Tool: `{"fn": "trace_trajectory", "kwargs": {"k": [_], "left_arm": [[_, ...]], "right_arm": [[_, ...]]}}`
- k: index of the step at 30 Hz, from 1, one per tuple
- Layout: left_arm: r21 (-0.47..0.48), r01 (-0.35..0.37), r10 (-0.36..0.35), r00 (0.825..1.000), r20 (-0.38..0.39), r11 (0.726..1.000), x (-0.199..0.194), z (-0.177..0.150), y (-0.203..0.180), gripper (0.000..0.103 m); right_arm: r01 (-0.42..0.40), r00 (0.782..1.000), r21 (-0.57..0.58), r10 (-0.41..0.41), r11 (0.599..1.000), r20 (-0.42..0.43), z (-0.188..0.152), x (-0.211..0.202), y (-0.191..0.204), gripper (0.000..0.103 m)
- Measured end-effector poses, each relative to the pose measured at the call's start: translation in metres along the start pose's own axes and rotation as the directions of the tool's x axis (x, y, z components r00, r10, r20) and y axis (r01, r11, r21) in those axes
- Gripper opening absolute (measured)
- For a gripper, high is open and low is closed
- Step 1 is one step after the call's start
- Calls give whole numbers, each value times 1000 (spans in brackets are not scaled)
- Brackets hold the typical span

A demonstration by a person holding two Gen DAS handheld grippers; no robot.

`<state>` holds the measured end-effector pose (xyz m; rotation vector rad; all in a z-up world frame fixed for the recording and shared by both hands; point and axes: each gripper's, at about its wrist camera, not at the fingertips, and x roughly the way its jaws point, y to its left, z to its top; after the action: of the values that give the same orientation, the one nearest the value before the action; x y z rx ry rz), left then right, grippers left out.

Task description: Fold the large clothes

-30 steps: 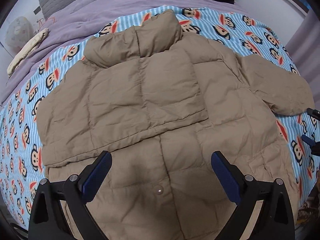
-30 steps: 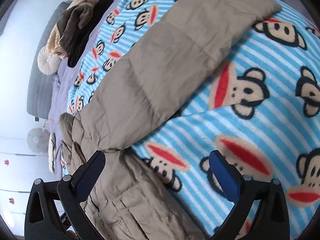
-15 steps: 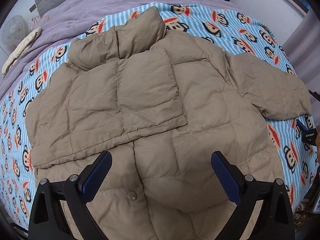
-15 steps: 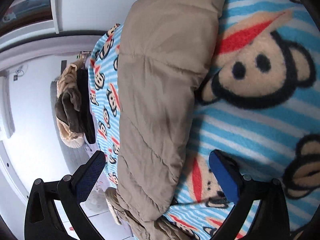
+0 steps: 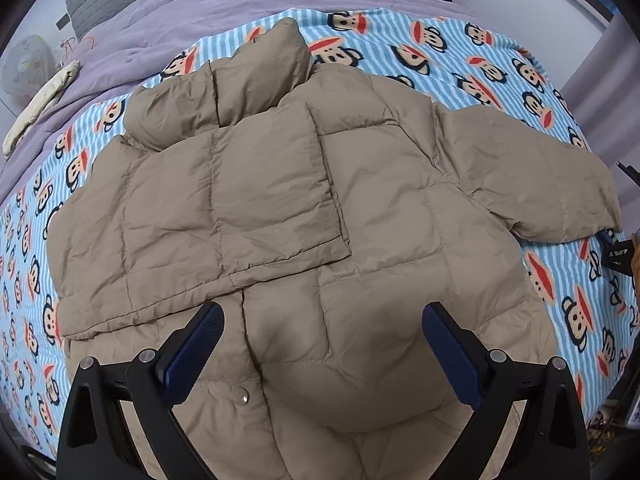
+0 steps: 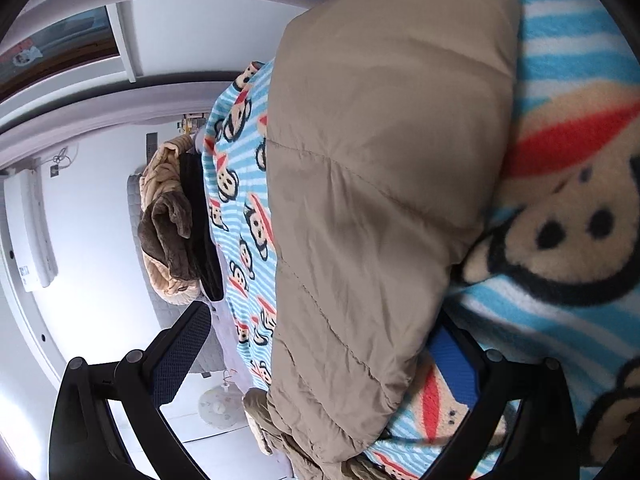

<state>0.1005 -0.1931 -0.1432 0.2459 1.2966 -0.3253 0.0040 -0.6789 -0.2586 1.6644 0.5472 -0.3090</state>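
A tan quilted puffer jacket is spread flat on a blue-striped fleece blanket printed with monkey faces, its one sleeve already laid across the chest and its other padded sleeve stretched out sideways on the blanket. The right gripper is brought in at that outstretched sleeve with its fingers spread wide and nothing clamped; one blue pad seems to be slid under the sleeve edge, though contact cannot be confirmed. The left gripper is held above the jacket's lower front, likewise released and empty. For a clean fold, the sleeve is best pinched through its full padded thickness near the cuff, lifted just clear, and carried across the chest onto the first sleeve, while the body is steadied by the left gripper so the slippery shell is not dragged.
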Motion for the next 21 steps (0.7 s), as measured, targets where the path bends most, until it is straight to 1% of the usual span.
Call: {"fn": "trace_trajectory", "kwargs": {"k": [6, 8, 9, 11, 13, 14, 15, 16, 18, 21], "left_arm": [[-12, 12, -12, 1000, -14, 1000, 2, 2, -1, 100], [-8, 2, -2, 1000, -4, 1000, 0, 3, -1, 100], [-5, -3, 3, 1000, 5, 1000, -1, 3, 0, 100], [0, -12, 12, 1000, 21, 1000, -4, 3, 1, 100], [6, -31, 31, 999, 27, 1000, -4, 4, 3, 100], [7, -42, 42, 999, 29, 999, -4, 4, 6, 100], [7, -48, 48, 998, 31, 999, -4, 4, 8, 100], [4, -48, 48, 998, 32, 999, -4, 5, 11, 100], [-2, -38, 38, 999, 32, 999, -5, 6, 19, 100], [-19, -43, 44, 998, 46, 999, -9, 7, 32, 100]], "right_arm": [[-20, 1000, 33, 20, 999, 7, 9, 0, 6, 103], [-17, 1000, 58, 17, 998, 10, 11, -1, 6, 103], [-19, 1000, 67, 18, 998, 12, 12, -2, 6, 101], [-24, 1000, 69, 23, 997, 20, 13, -3, 6, 90], [-25, 1000, 69, 24, 997, 12, 14, -2, 6, 50], [-41, 999, 73, 41, 997, 8, 14, -1, 6, 41], [-66, 998, 71, 66, 995, 4, 14, 1, 8, 23], [-83, 997, 55, 83, 995, -2, 13, 2, 12, 14], [-105, 994, -1, 105, 994, -18, 8, 4, 26, 13], [-148, 987, -108, 141, 983, -71, -9, 9, 59, 13]]}}
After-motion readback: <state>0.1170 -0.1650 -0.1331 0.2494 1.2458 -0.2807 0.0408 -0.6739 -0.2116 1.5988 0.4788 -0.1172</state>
